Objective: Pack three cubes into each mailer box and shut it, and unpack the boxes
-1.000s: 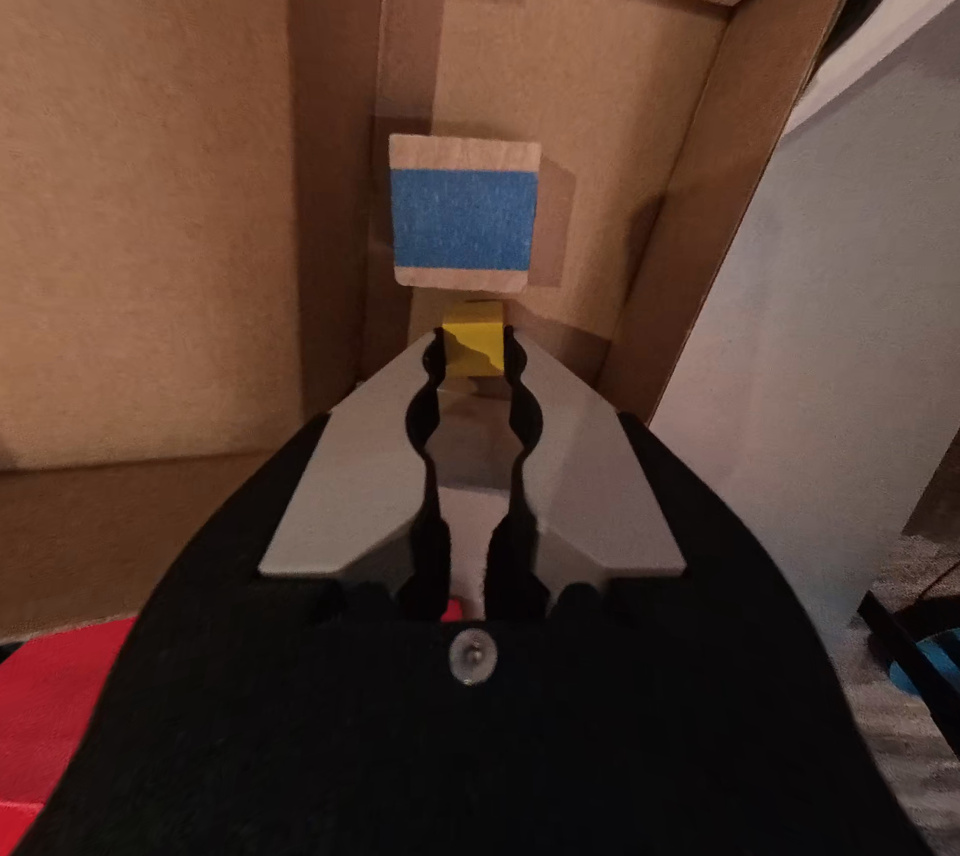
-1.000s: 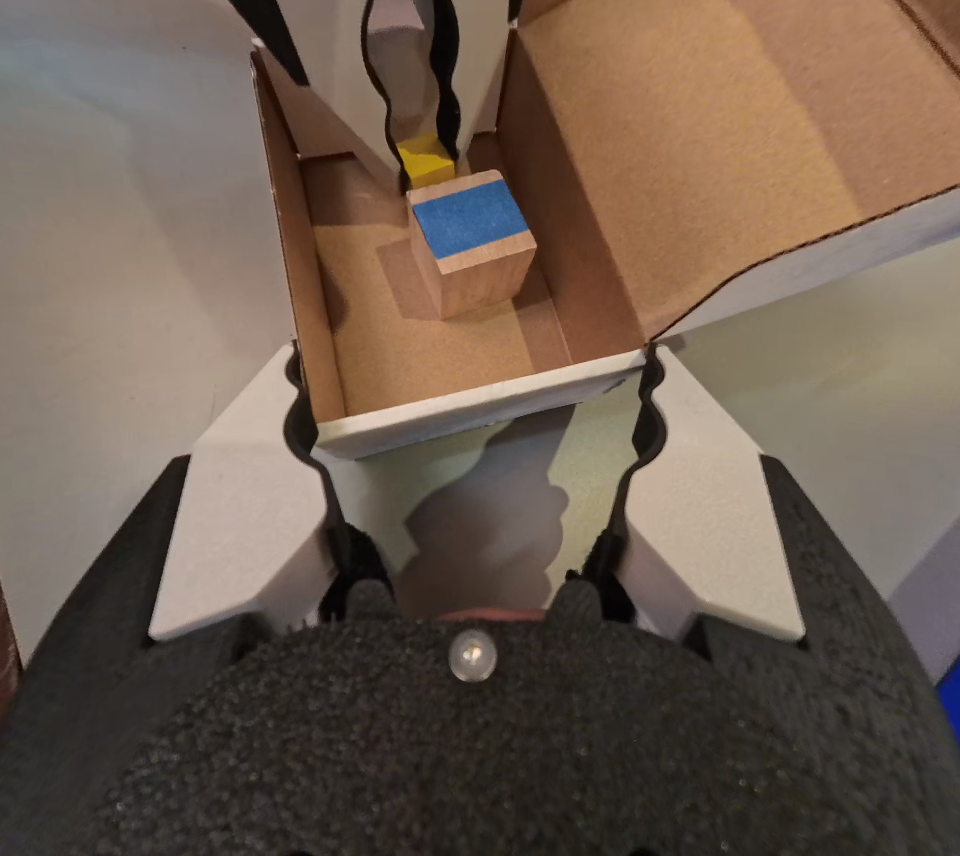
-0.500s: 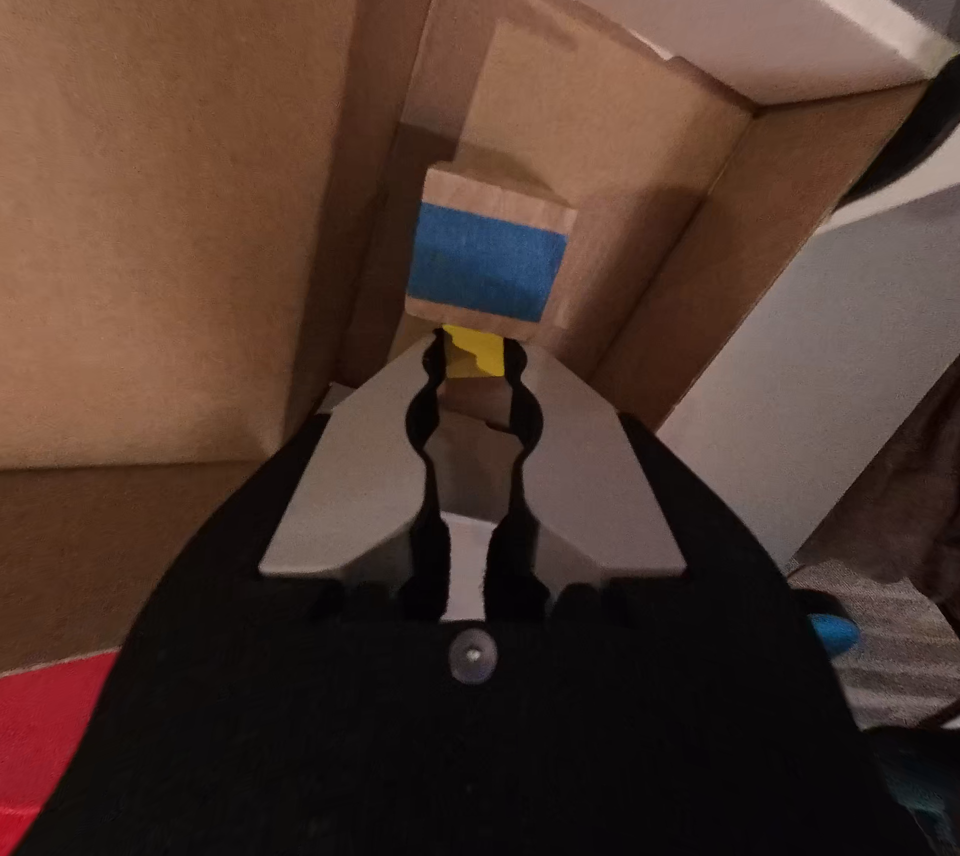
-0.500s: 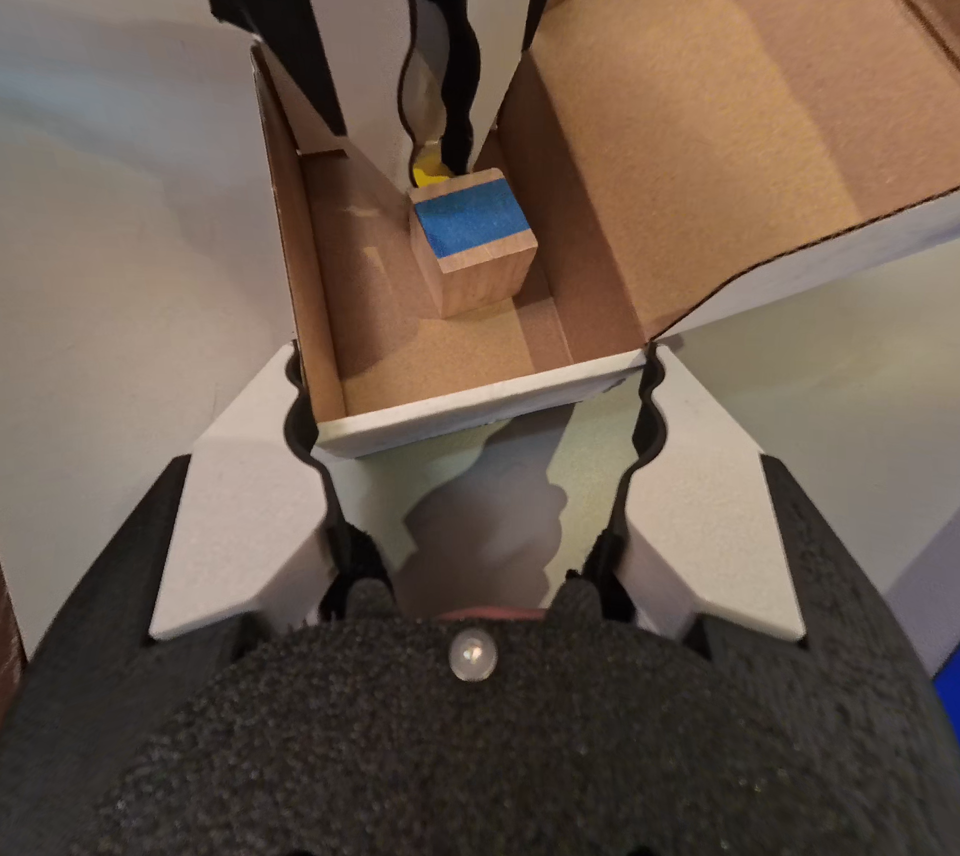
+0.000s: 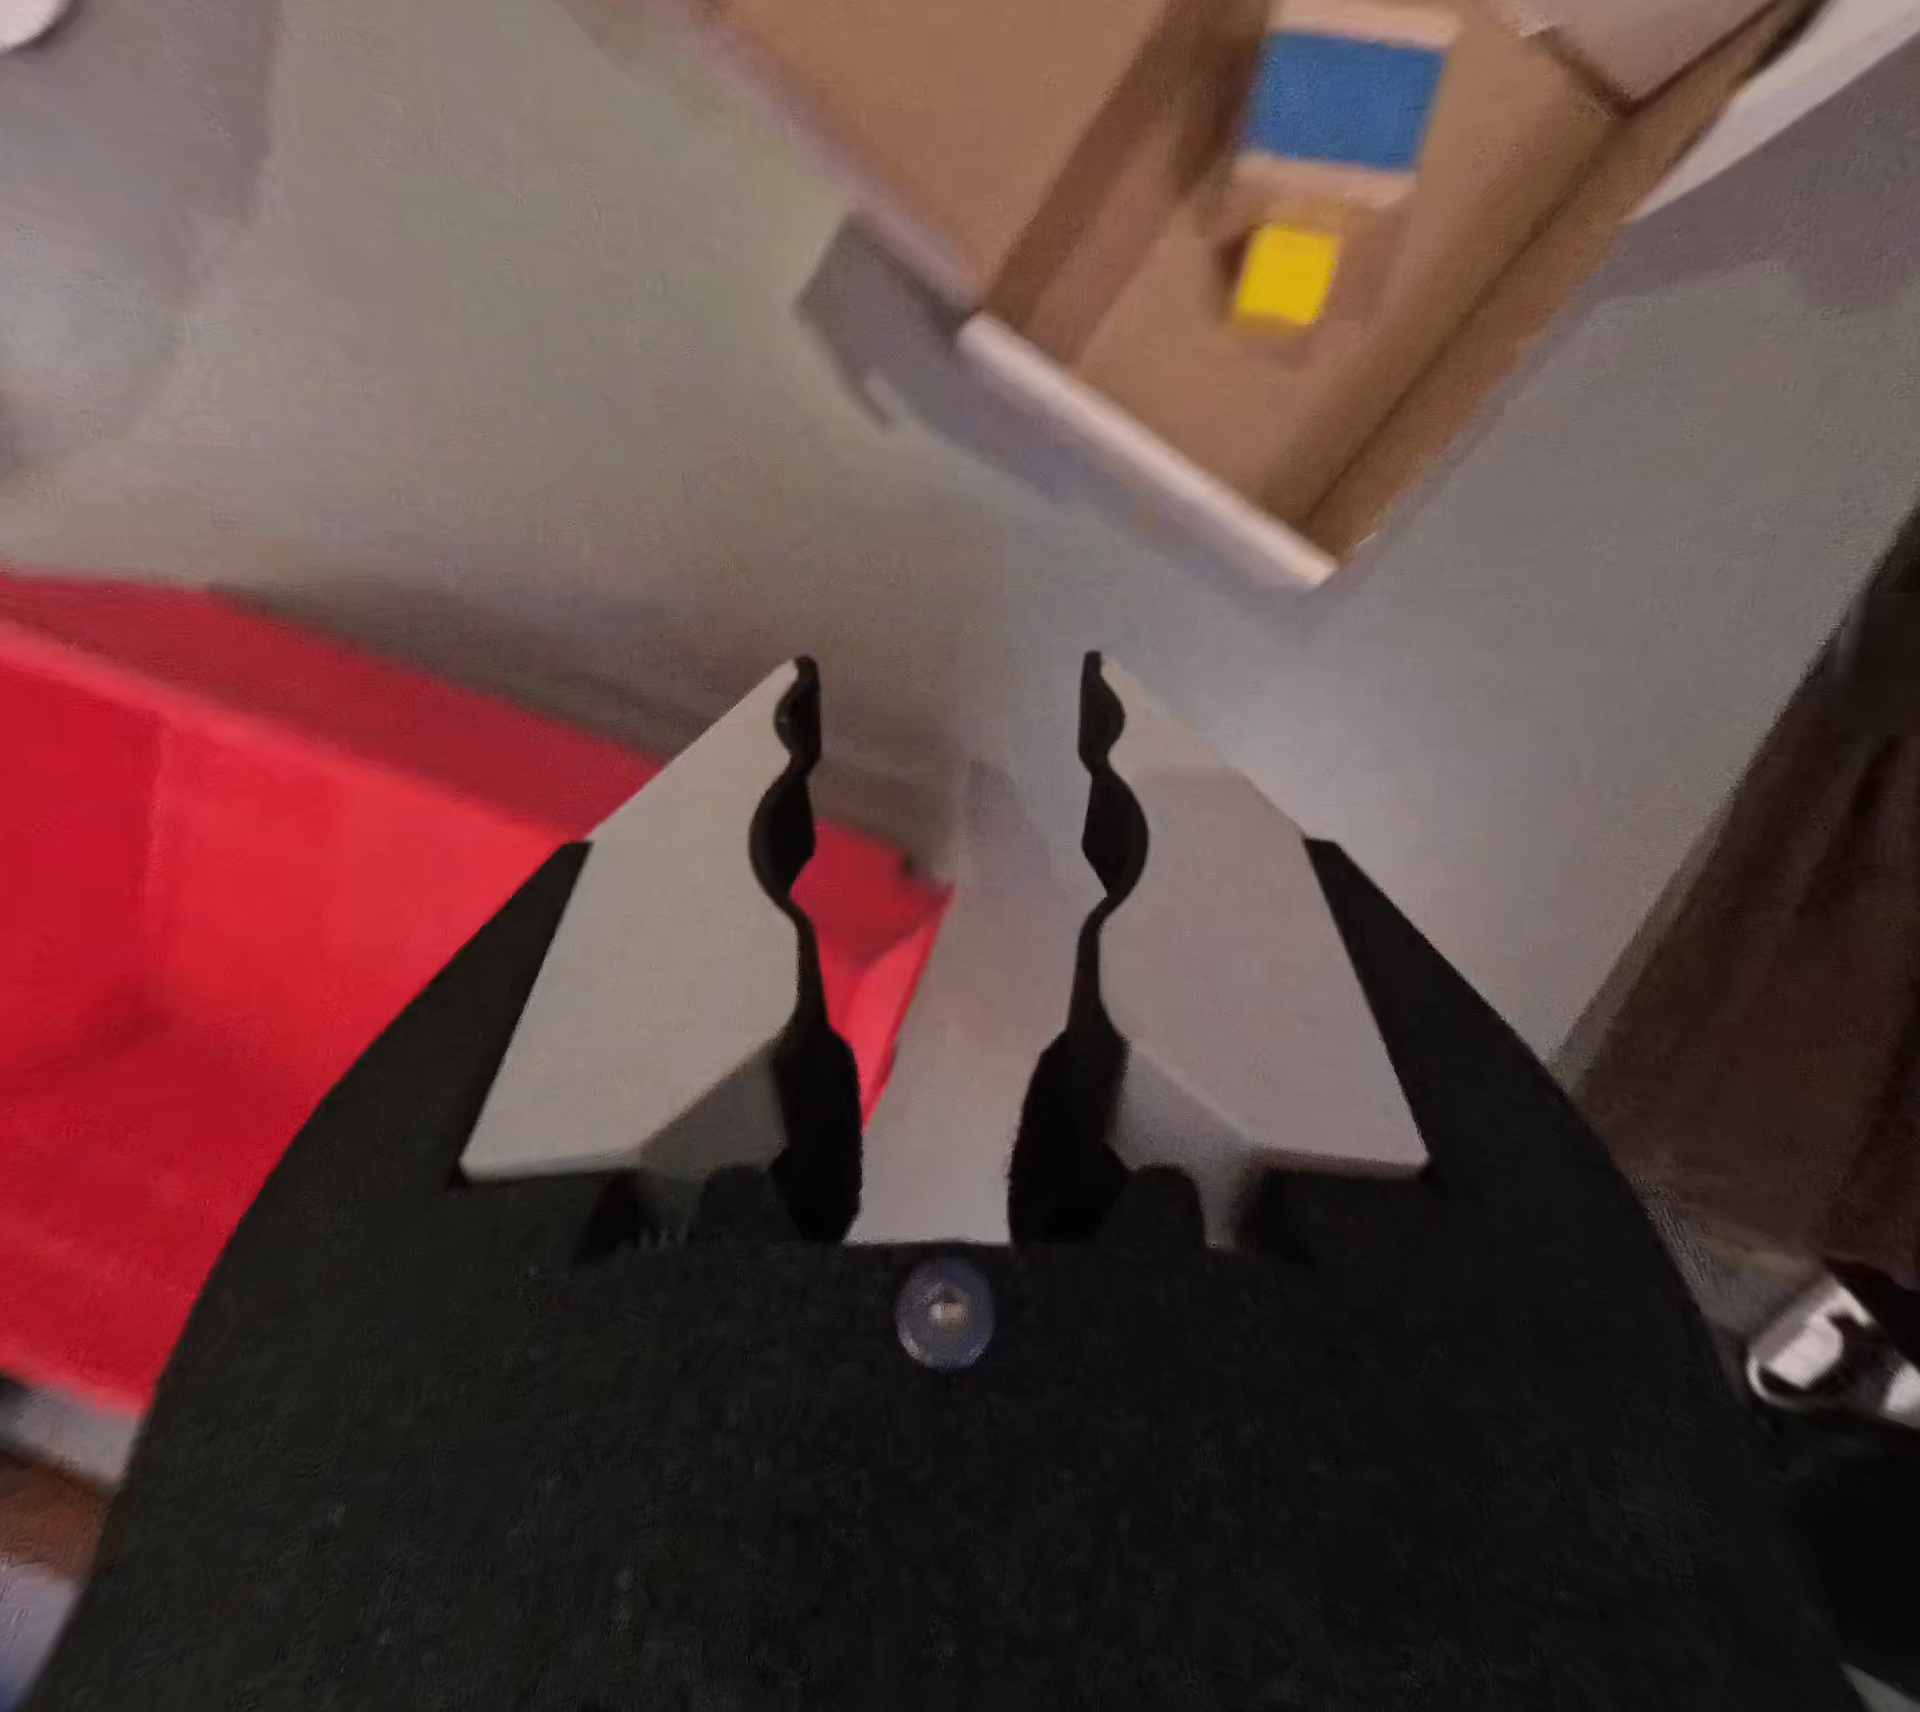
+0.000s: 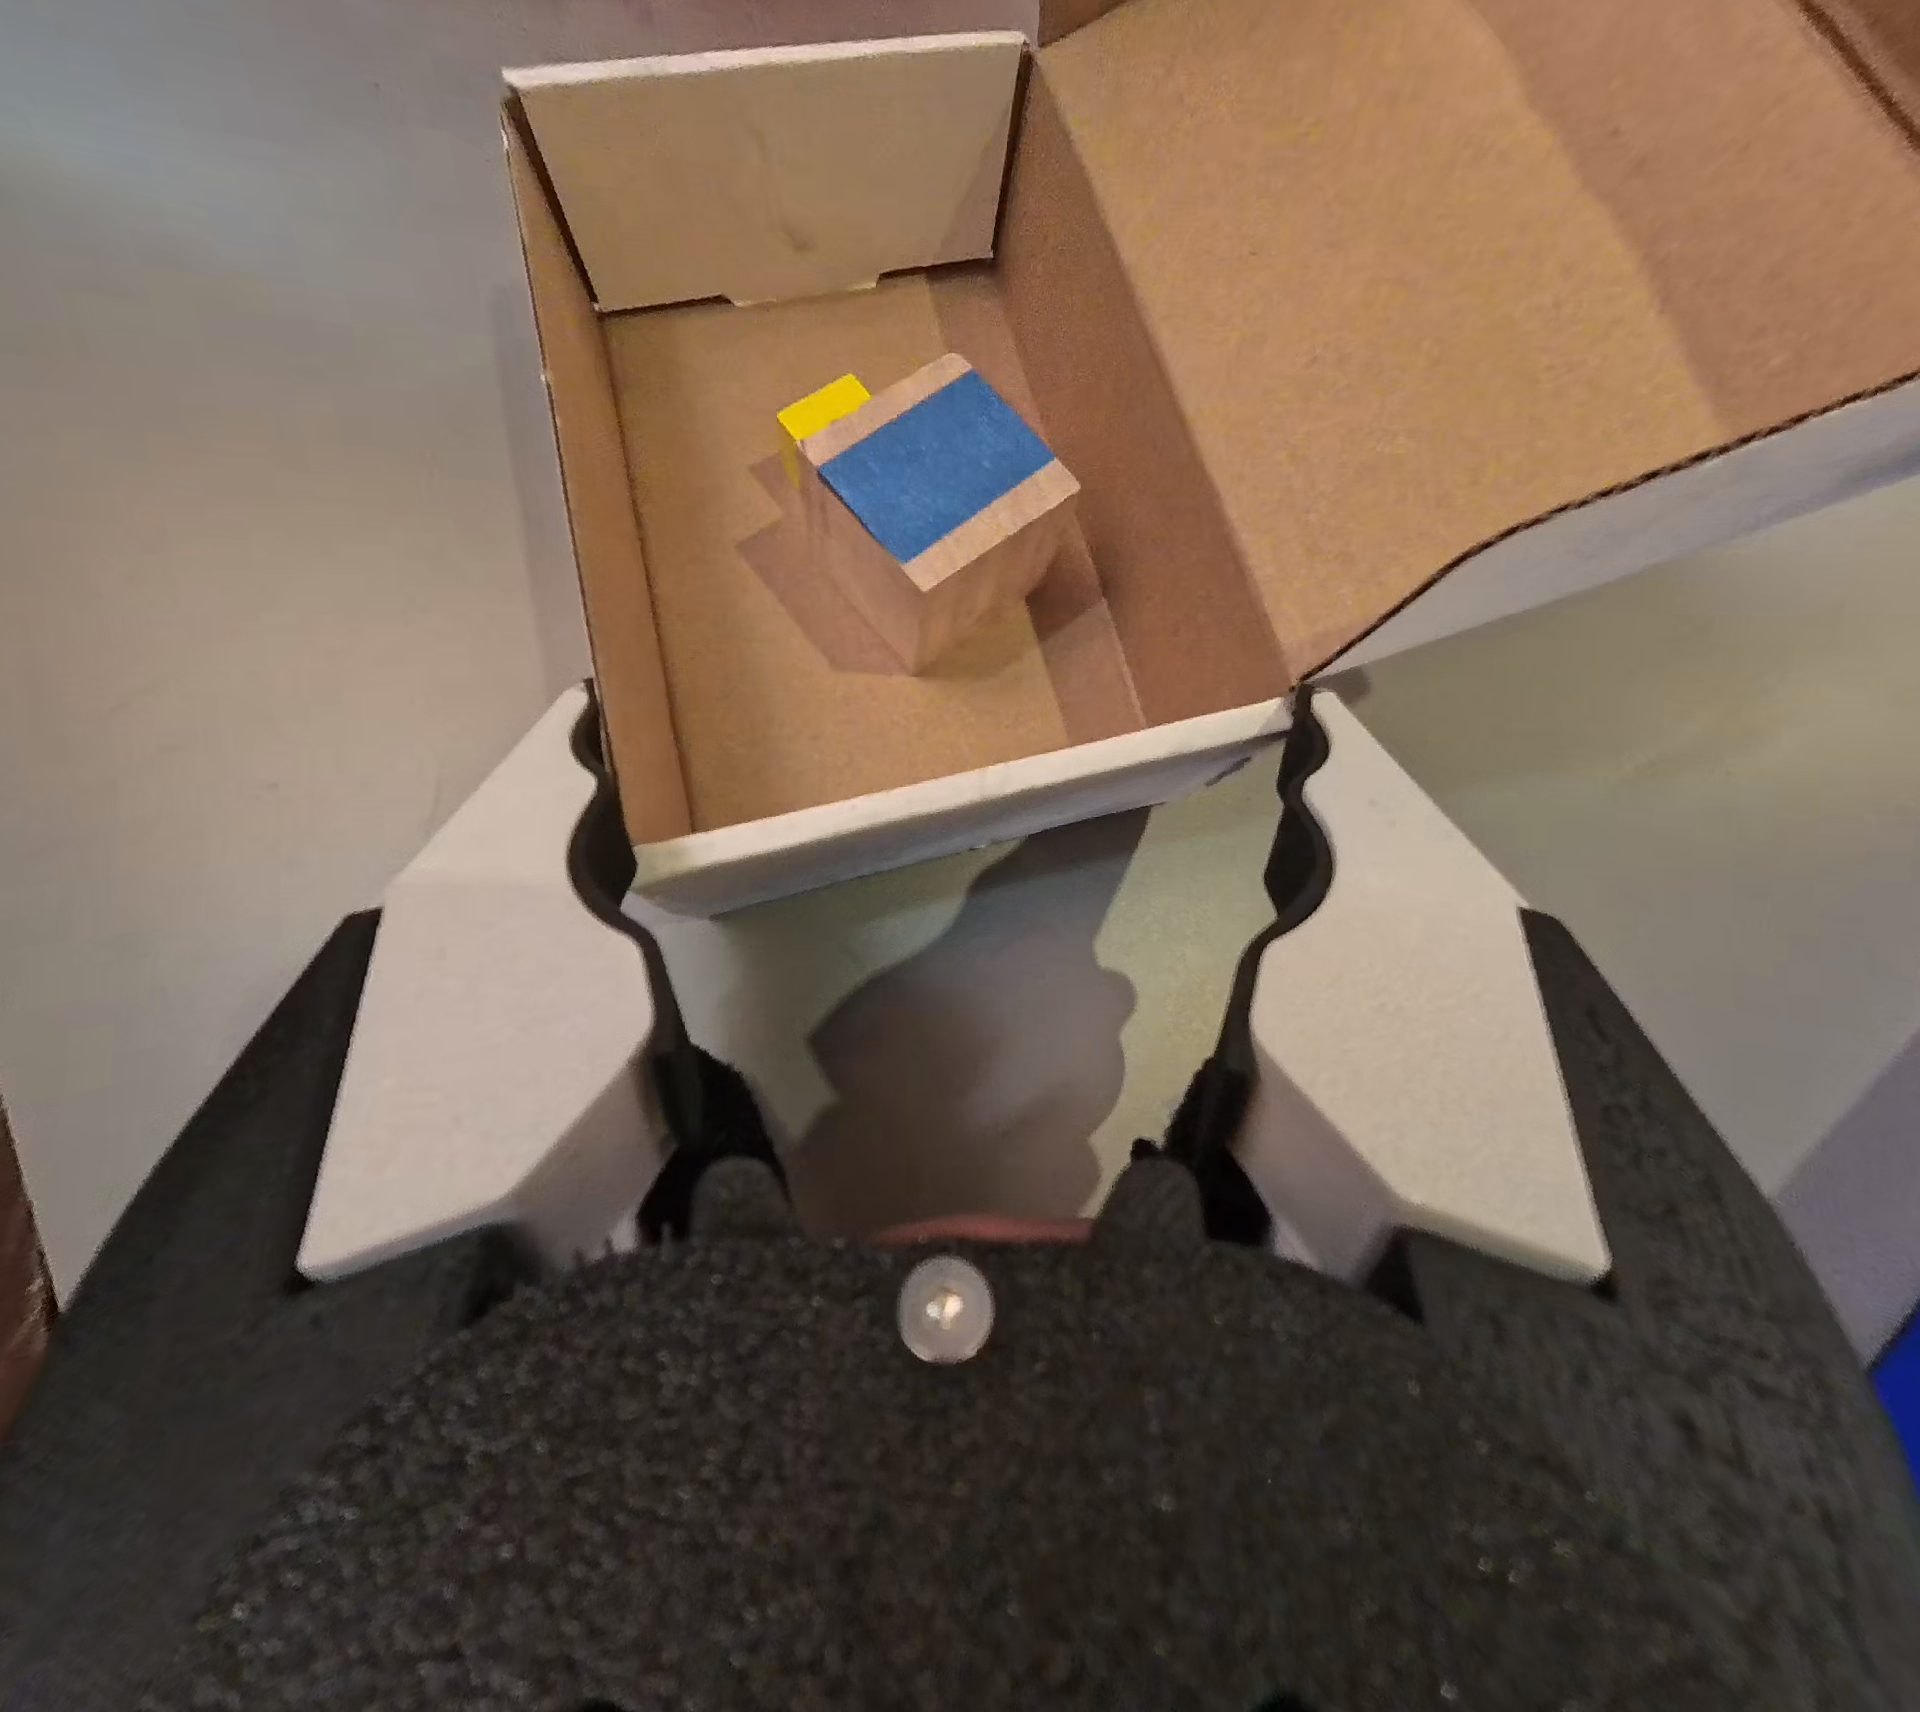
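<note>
Cardboard mailer box [image 6: 935, 821] holds two cubes – blue-taped cube [image 6: 940, 467], small yellow cube [image 6: 821, 405] touching behind it. Right gripper [image 6: 940, 789] straddles the near wall, spread; left gripper [image 5: 940, 686] hangs empty, parted, outside – nearer the red bin [image 5: 260, 935].

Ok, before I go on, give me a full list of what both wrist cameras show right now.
mailer box: one, white outside and brown inside, on the table, lid open.
blue-topped wooden cube: one, plain wood with a blue top face, on the box floor.
yellow cube: one, smaller, on the box floor beside the blue-topped one at its far side; whether they touch is unclear.
red bin: one, on the table left of the box in the left wrist view.
table: one, pale grey.
left claw: open, empty, above the table outside the box.
right claw: open wide, fingertips at the two near corners of the box; whether it presses them is unclear.
</note>
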